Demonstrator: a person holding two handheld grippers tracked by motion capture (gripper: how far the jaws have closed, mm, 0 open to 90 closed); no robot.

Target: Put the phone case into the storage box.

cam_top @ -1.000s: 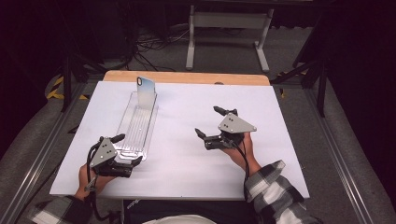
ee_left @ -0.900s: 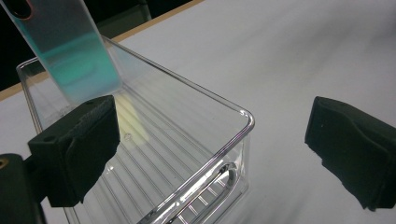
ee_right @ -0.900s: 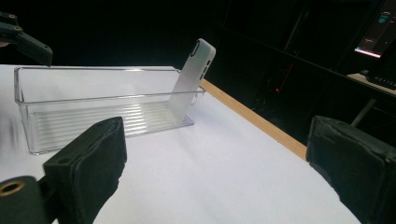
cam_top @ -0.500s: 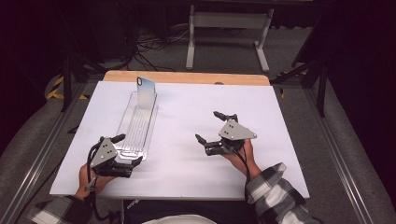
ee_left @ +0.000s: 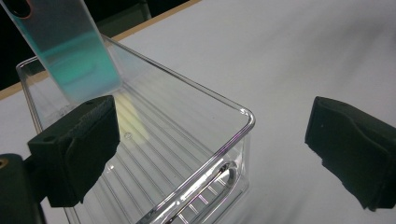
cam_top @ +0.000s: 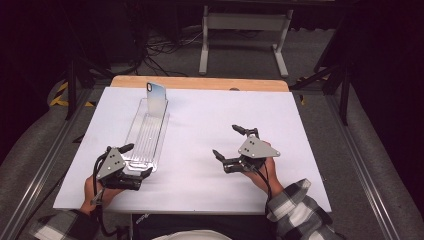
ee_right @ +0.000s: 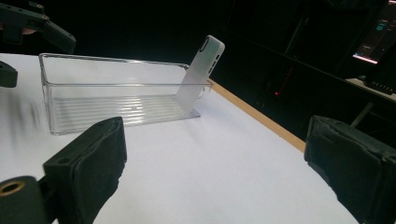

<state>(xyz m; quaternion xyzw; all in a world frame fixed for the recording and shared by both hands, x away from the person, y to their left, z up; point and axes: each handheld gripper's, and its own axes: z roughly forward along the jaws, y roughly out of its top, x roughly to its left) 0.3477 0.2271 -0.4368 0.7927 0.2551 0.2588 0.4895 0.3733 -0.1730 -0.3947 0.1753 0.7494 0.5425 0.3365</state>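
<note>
Clear plastic tray [cam_top: 145, 143] lies lengthwise on the white table [cam_top: 200, 120], its near corner between the left claw's [cam_top: 134, 161] wide-open jaws but ungrasped, a phone case [cam_top: 156, 93] leaning at its far end, the right claw [cam_top: 235, 141] open, empty, well apart

Your left gripper [cam_top: 134, 161] sits at the near end of the clear tray [cam_top: 148, 134], its jaws spread apart with the tray's near right corner between them. A phone [cam_top: 156, 93] stands tilted against the tray's far end. Your right gripper [cam_top: 231, 141] hovers over bare white table [cam_top: 200, 120] well to the right of the tray, jaws wide apart and holding nothing, pointing left and away from you. Your plaid sleeve [cam_top: 295, 205] shows behind it. A metal frame [cam_top: 245, 30] stands on the floor beyond the table.
</note>
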